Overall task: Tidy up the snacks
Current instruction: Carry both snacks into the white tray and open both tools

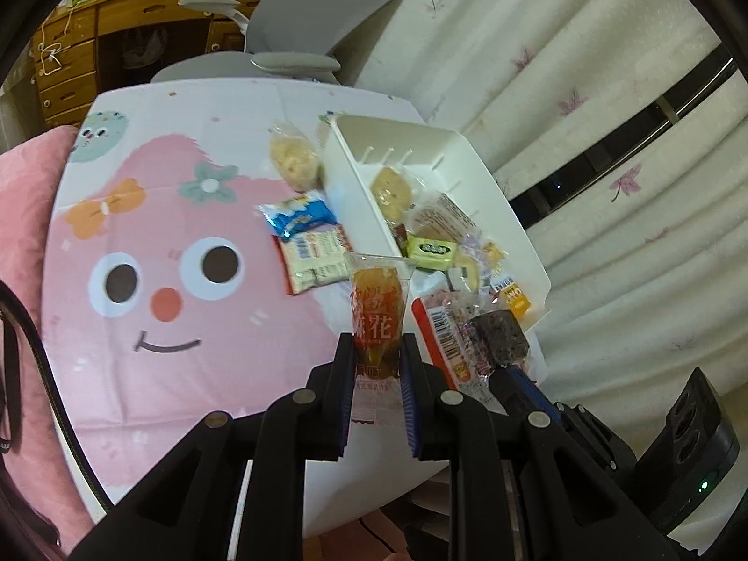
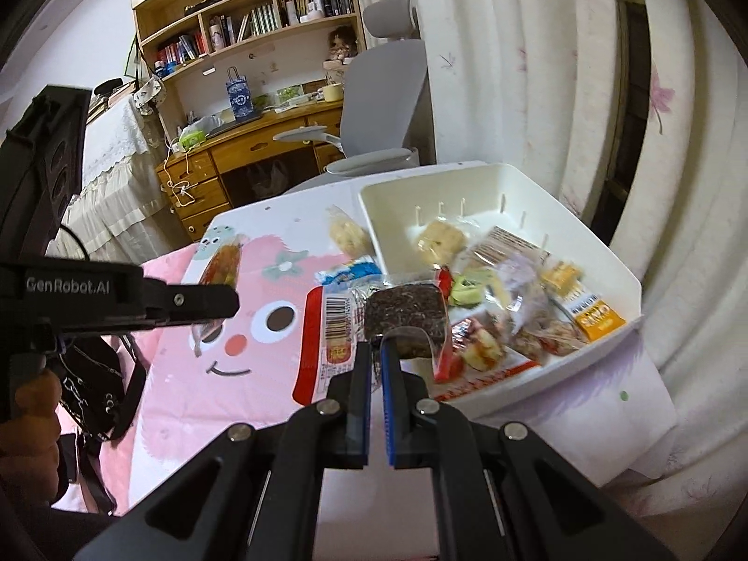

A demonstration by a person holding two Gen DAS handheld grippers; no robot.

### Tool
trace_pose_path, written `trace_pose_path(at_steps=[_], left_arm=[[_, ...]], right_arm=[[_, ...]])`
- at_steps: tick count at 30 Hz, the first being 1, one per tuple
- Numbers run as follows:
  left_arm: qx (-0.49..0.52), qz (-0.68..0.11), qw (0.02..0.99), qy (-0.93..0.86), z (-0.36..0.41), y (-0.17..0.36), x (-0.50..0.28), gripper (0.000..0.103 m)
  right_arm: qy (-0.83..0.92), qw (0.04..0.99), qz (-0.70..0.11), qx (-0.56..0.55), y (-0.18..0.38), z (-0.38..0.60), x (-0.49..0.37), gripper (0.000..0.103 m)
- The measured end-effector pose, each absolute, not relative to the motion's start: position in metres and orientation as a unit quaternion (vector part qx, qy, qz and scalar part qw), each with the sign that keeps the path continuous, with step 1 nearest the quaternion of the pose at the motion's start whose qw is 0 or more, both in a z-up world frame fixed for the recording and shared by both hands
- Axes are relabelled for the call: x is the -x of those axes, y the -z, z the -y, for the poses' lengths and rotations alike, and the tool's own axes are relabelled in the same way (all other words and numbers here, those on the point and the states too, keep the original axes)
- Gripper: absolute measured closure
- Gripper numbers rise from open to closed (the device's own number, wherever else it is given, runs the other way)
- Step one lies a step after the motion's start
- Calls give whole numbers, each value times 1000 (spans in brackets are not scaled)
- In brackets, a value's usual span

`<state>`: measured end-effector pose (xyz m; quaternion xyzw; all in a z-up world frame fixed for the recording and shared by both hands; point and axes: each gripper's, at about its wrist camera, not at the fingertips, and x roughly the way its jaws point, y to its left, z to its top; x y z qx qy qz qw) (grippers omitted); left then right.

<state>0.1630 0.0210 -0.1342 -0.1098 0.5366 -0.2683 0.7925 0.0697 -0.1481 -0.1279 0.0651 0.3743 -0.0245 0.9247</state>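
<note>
My left gripper (image 1: 376, 350) is shut on a clear packet of orange-brown twisted snack (image 1: 376, 304) with red print, held above the pink cartoon tablecloth (image 1: 187, 233). My right gripper (image 2: 376, 350) is shut on the clear wrapper of a dark purple rice cake (image 2: 404, 313), just in front of the white bin (image 2: 467, 182). The bin (image 1: 467, 149) holds several snack packets, among them a round cookie (image 1: 390, 189) and a green-yellow packet (image 1: 432, 250). From the right wrist, the left gripper (image 2: 229, 304) shows at the left with its packet (image 2: 224, 262).
Loose on the cloth lie a pale cookie packet (image 1: 294, 159), a blue packet (image 1: 301, 215), a white packet (image 1: 315, 257) and a red-edged barcode packet (image 2: 327, 327). A grey office chair (image 1: 299, 23) and wooden desk (image 2: 262, 140) stand behind; curtains (image 1: 584, 93) hang right.
</note>
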Motion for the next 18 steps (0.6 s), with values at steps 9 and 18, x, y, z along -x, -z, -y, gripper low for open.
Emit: trace_pose_path(at_steps=[9, 18], left_arm=[[100, -560, 782, 256, 44, 141, -168, 87], [105, -570, 777, 246, 109, 145, -177, 87]], right_arm=[[-6, 914, -400, -59, 133, 206, -62, 99], [-42, 909, -414, -39, 132, 260, -74, 99]])
